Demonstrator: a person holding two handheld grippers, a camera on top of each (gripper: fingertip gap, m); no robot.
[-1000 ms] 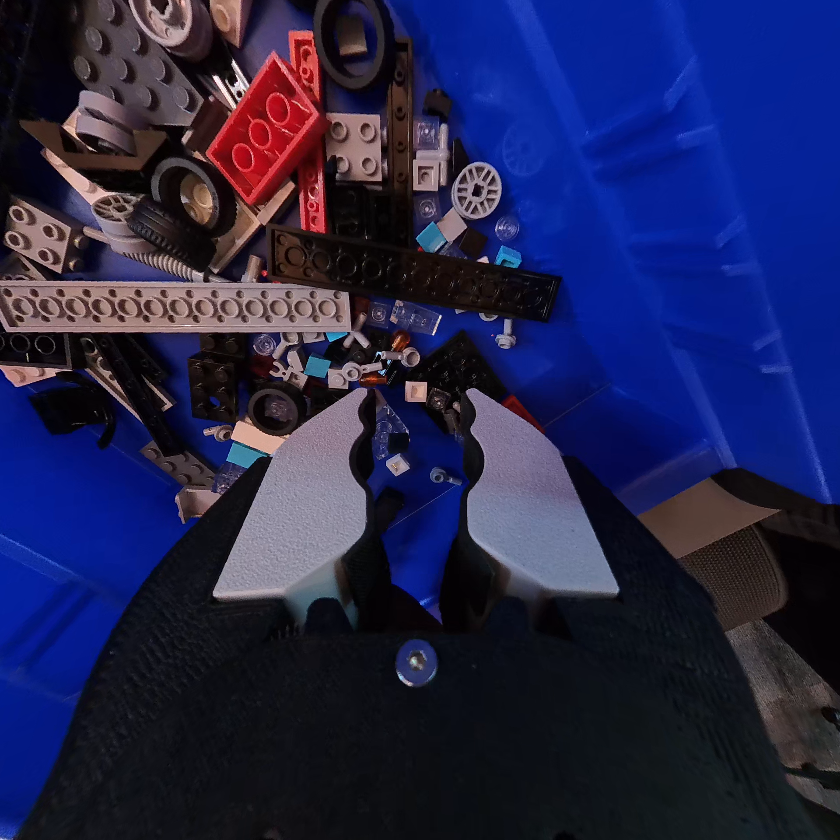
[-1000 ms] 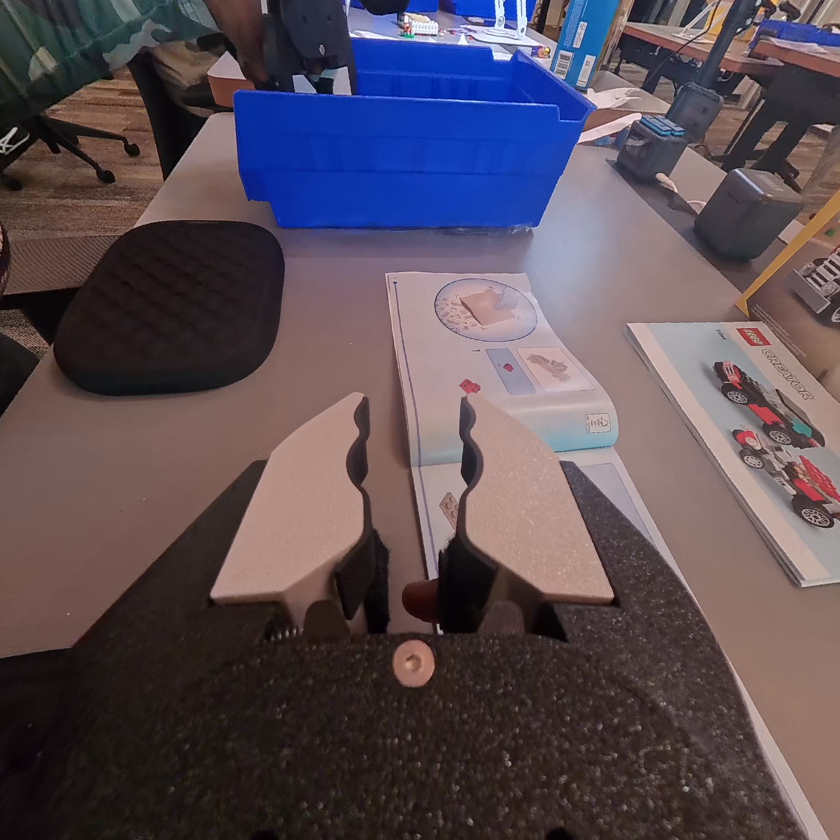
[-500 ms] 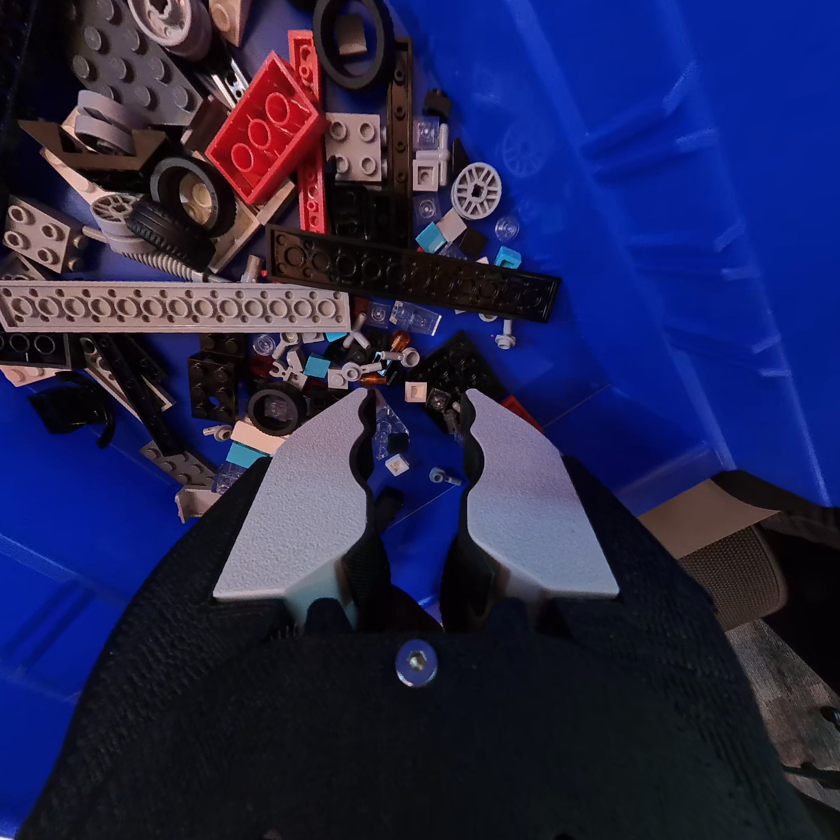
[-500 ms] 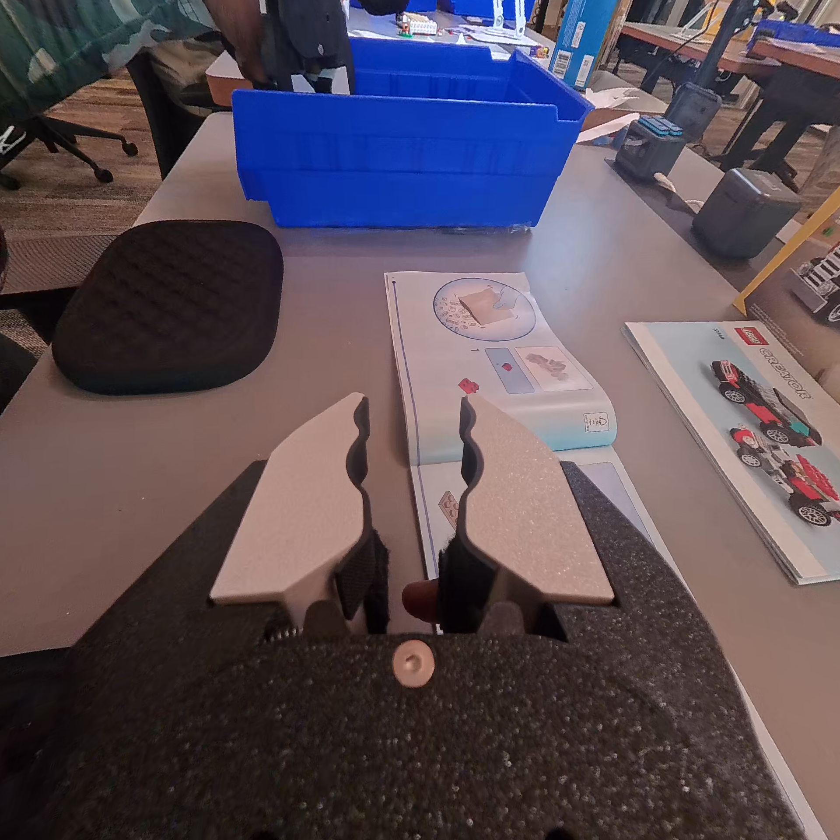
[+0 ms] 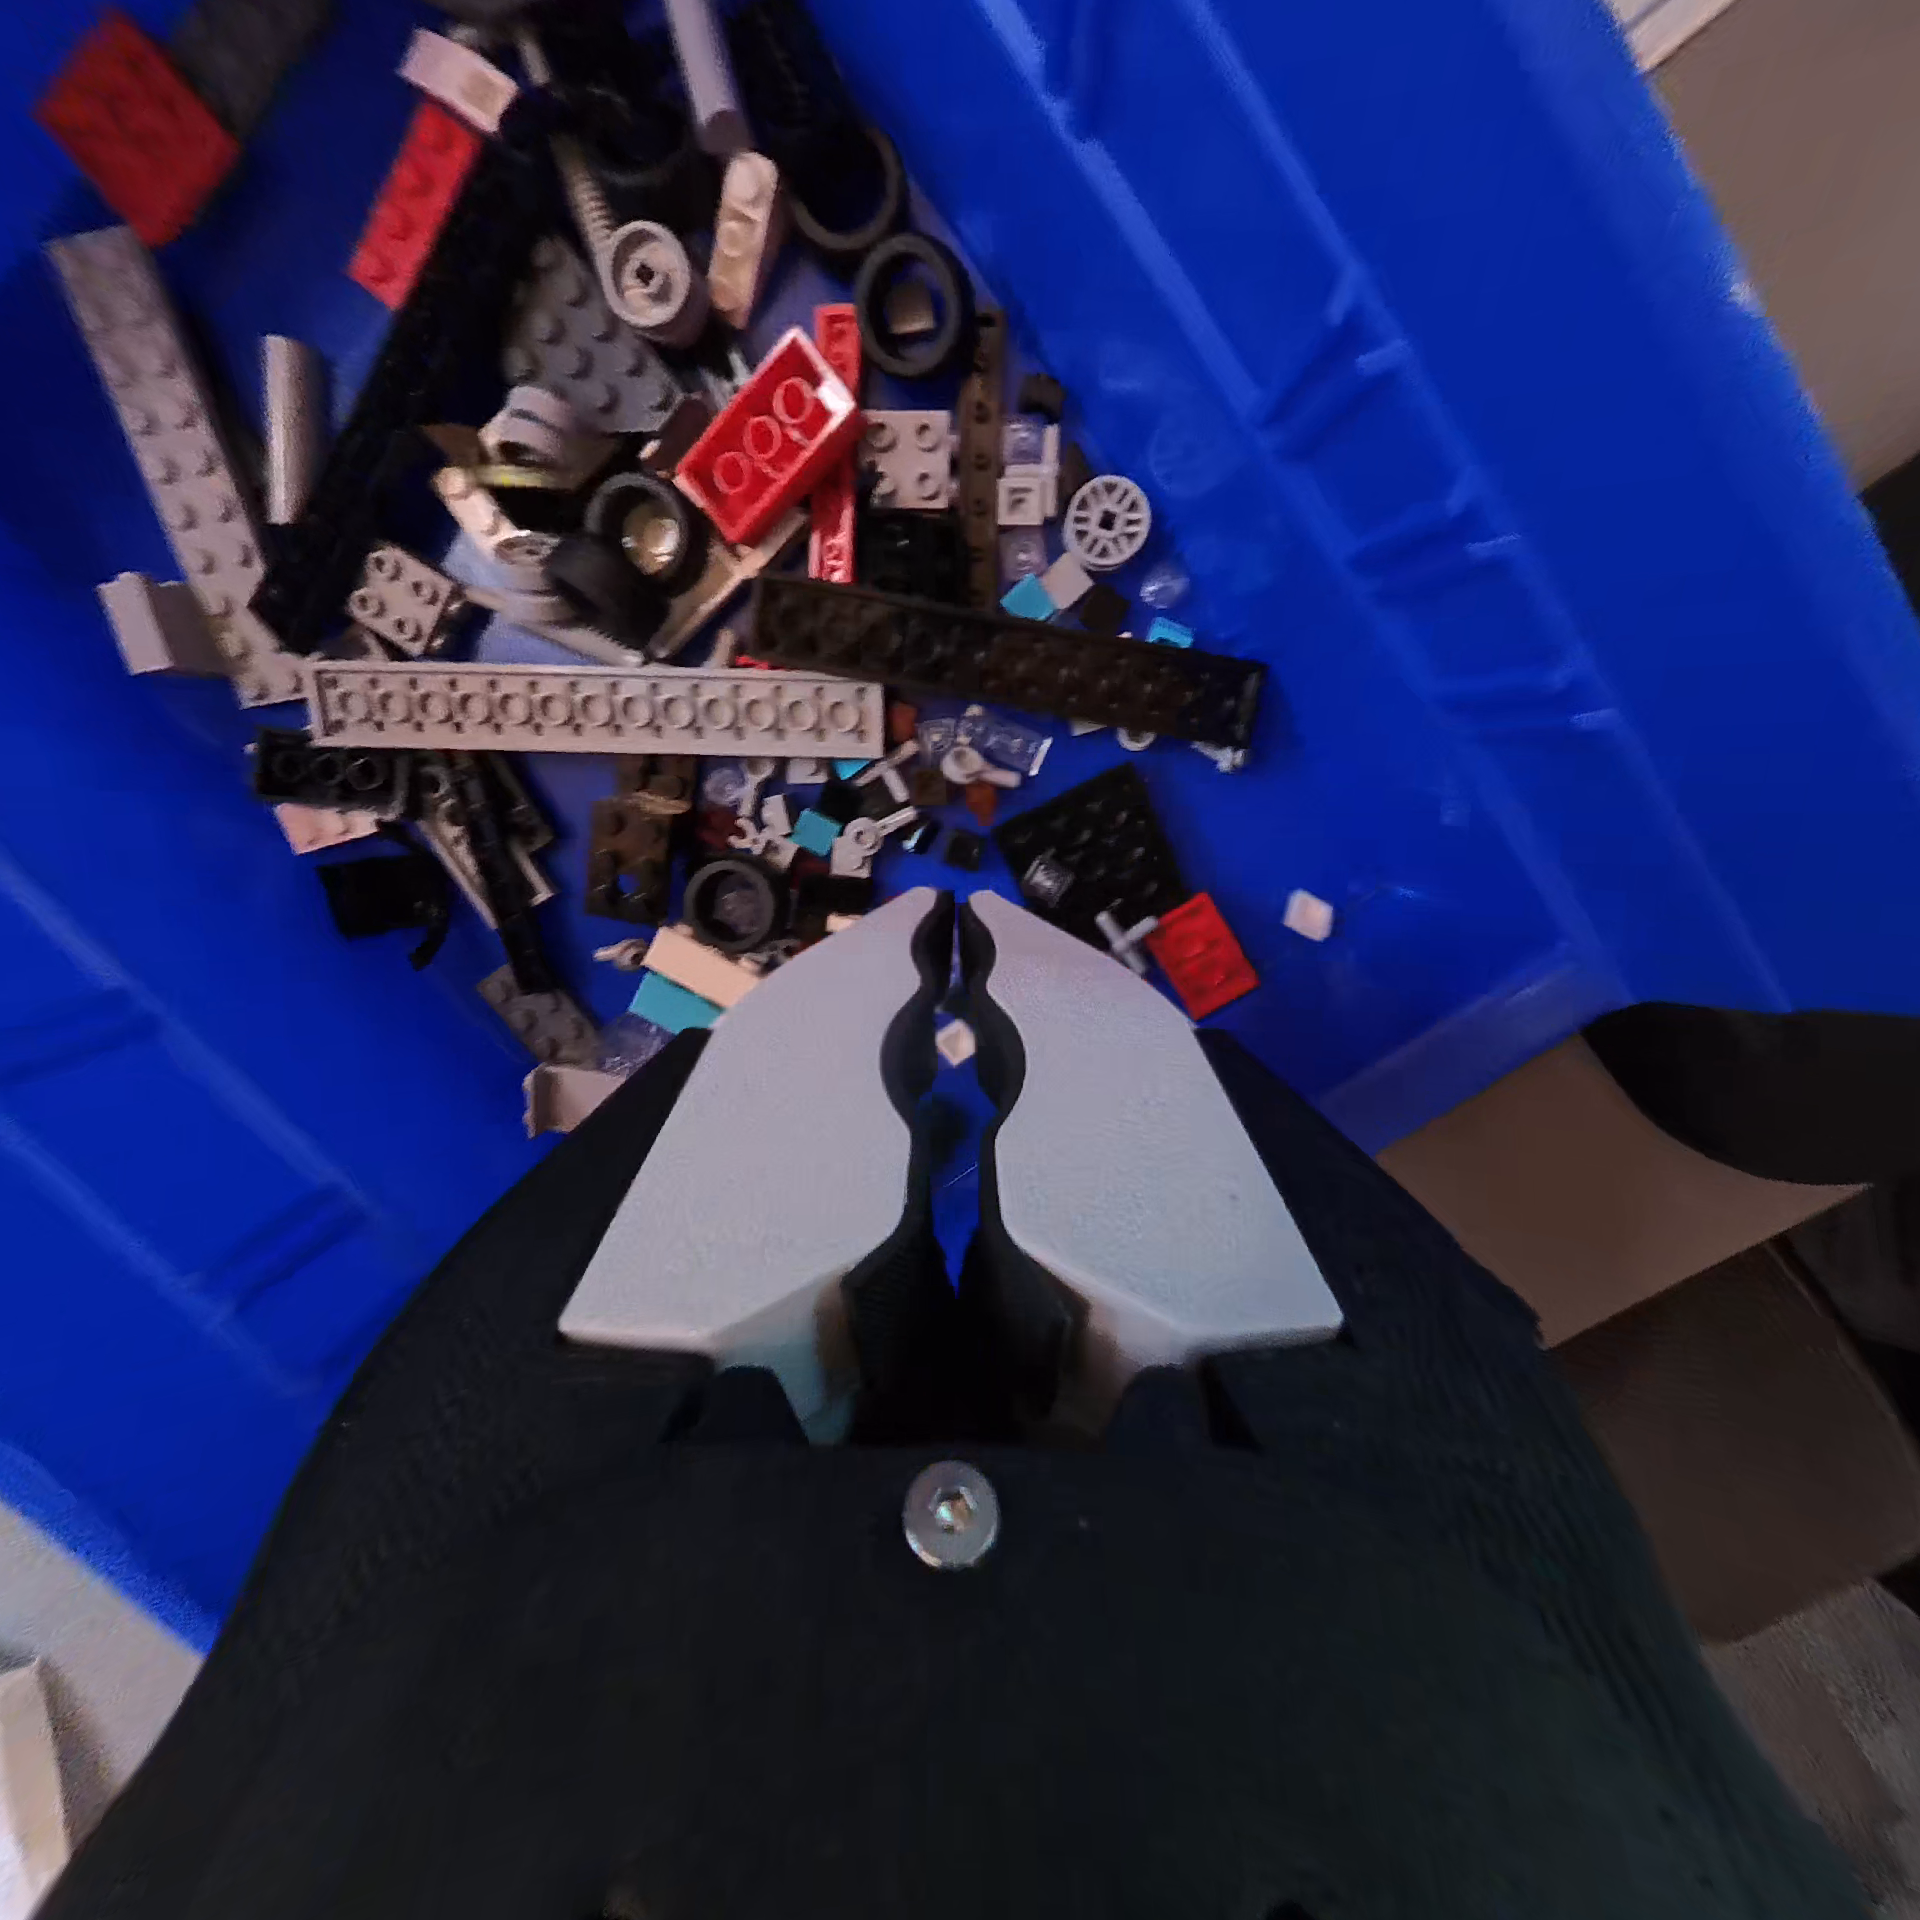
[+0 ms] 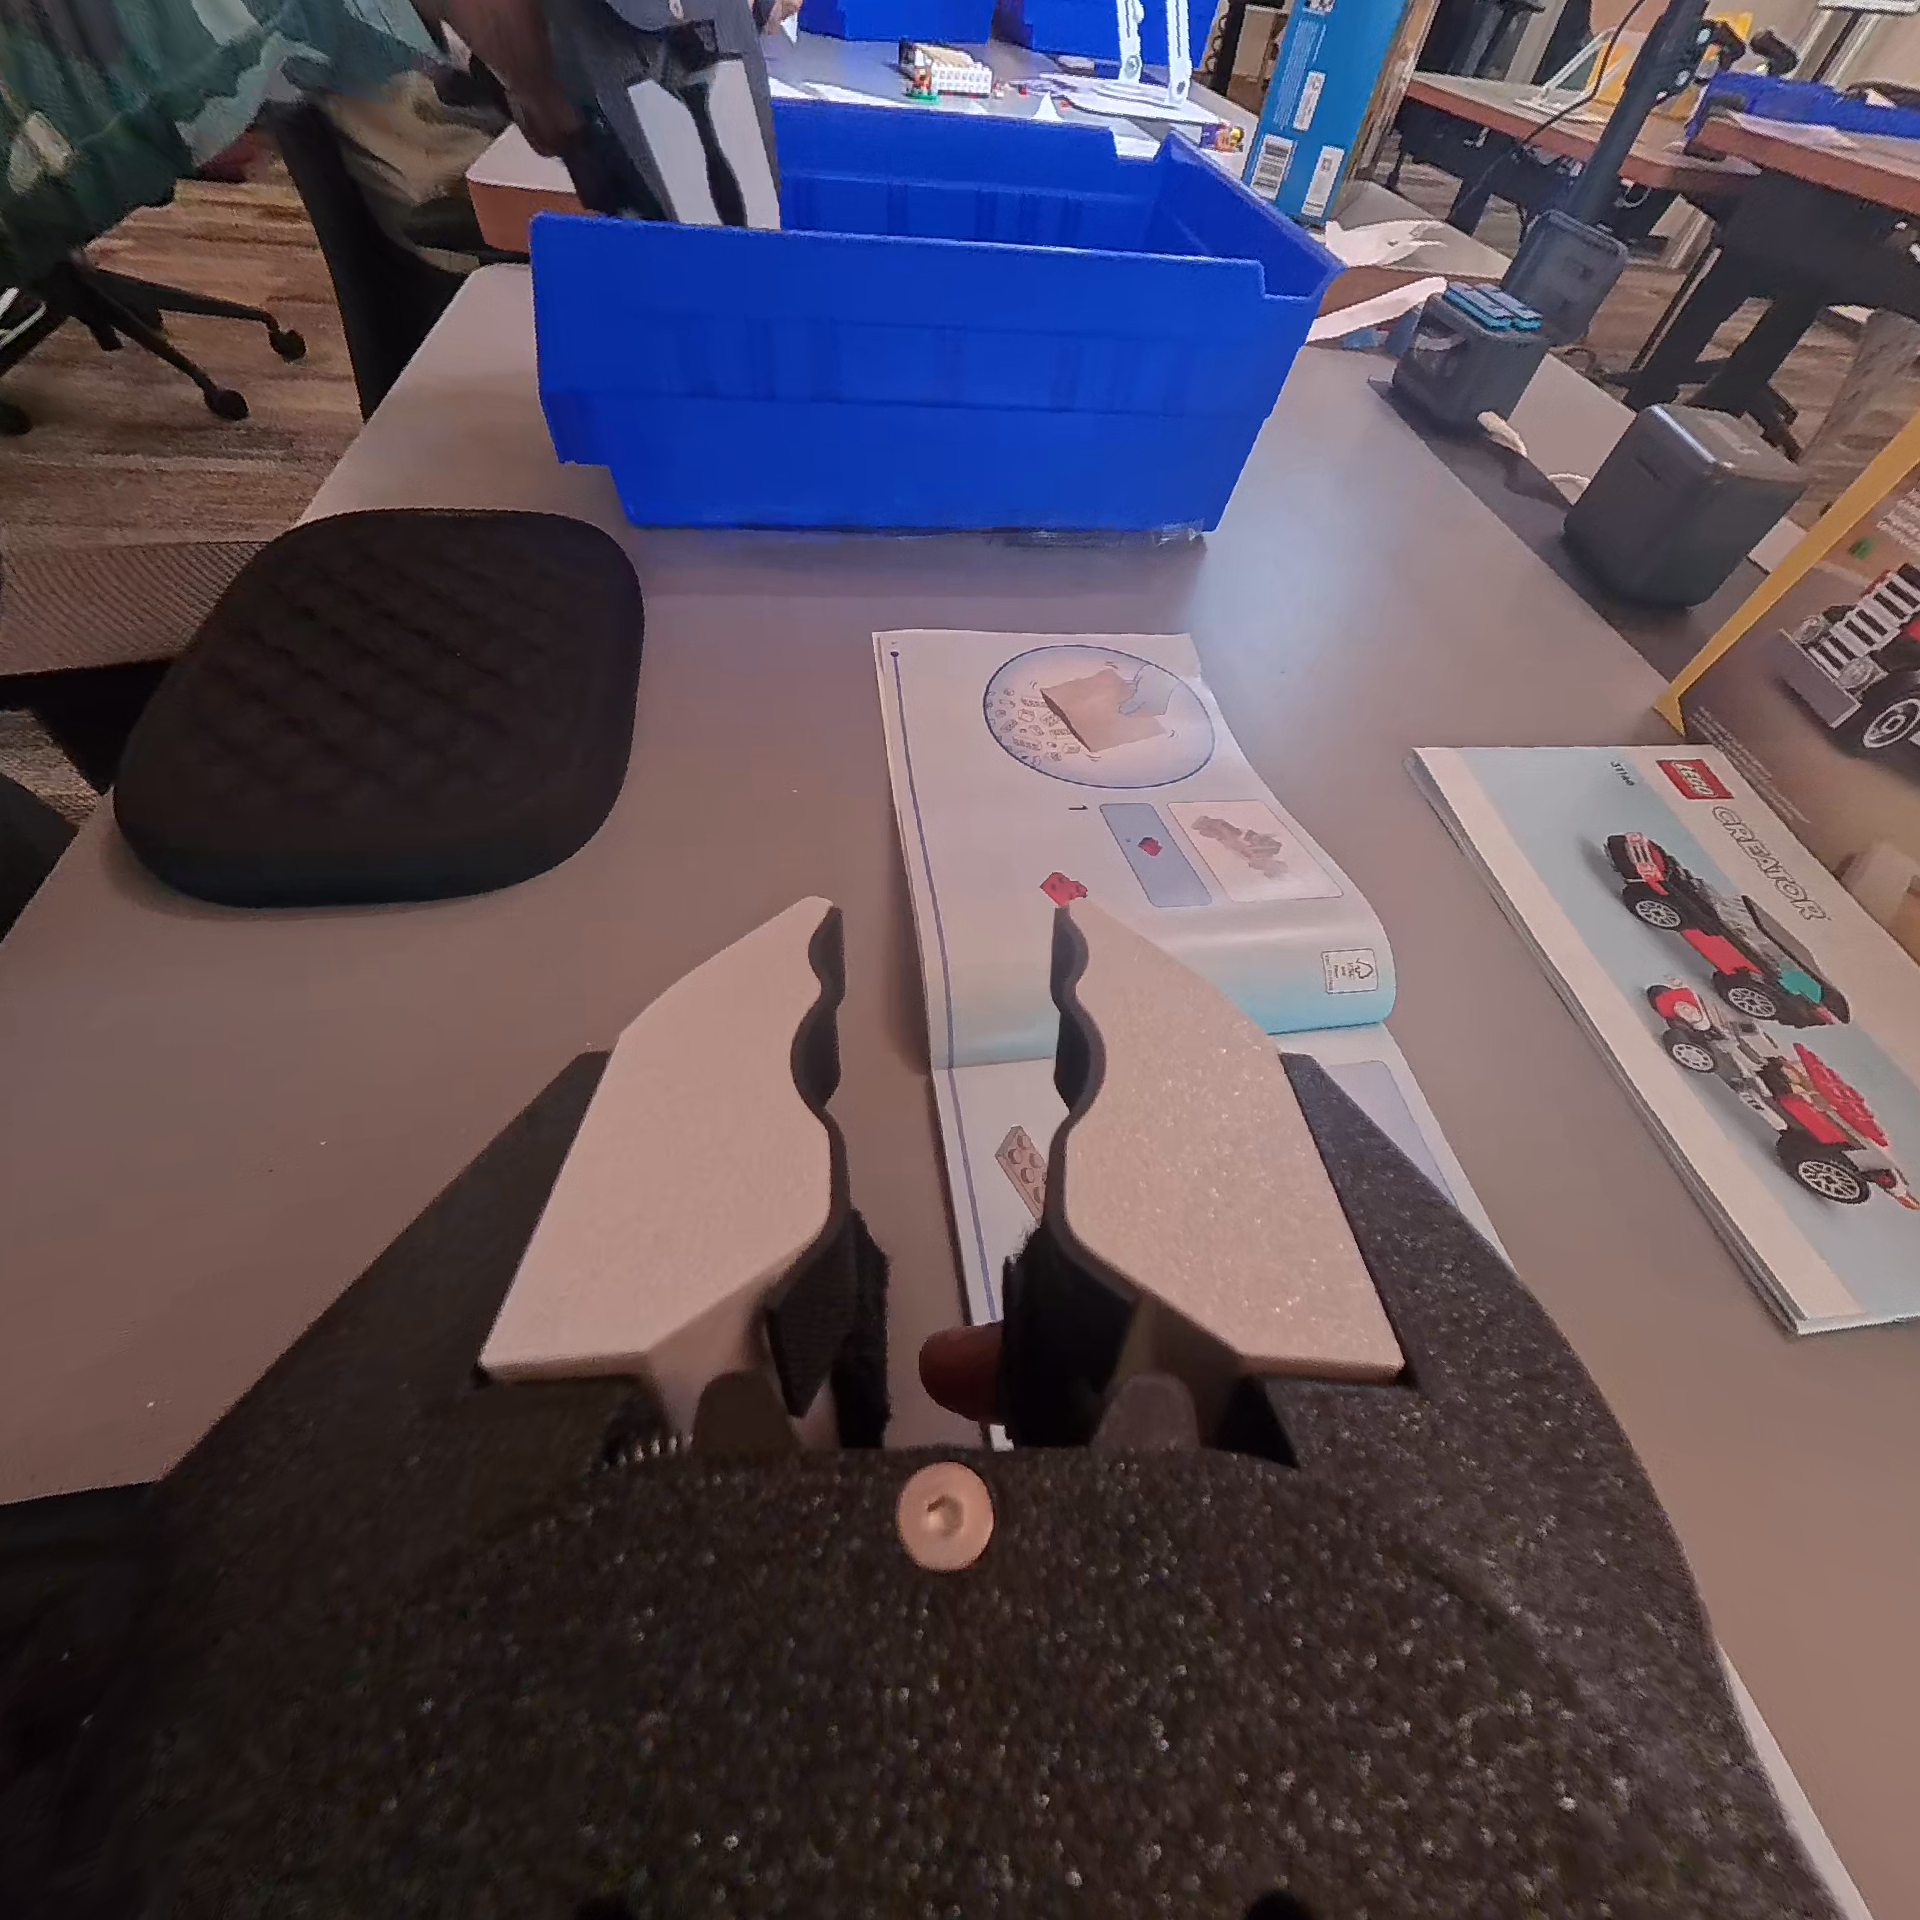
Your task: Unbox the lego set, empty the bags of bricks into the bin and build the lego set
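Note:
The blue bin holds a heap of loose bricks: a red brick, a long grey plate, a long black plate, tyres and many tiny parts. My left gripper hangs over the near end of the heap, its jaws closed to a sliver. I cannot see any piece pinched between them. My right gripper is open and empty, low over the grey table at the left edge of an open instruction booklet. The bin stands farther back.
A black quilted pad lies left of the booklet. A second, closed booklet and the set's box lie at the right. Two dark grey devices stand behind them. A person is at the bin's far left. Left tips to right tips: about 35 cm.
My left gripper has closed from open and pulled back from the heap, so more of the bin shows. A small white piece now lies apart at the right. The right gripper has barely moved.

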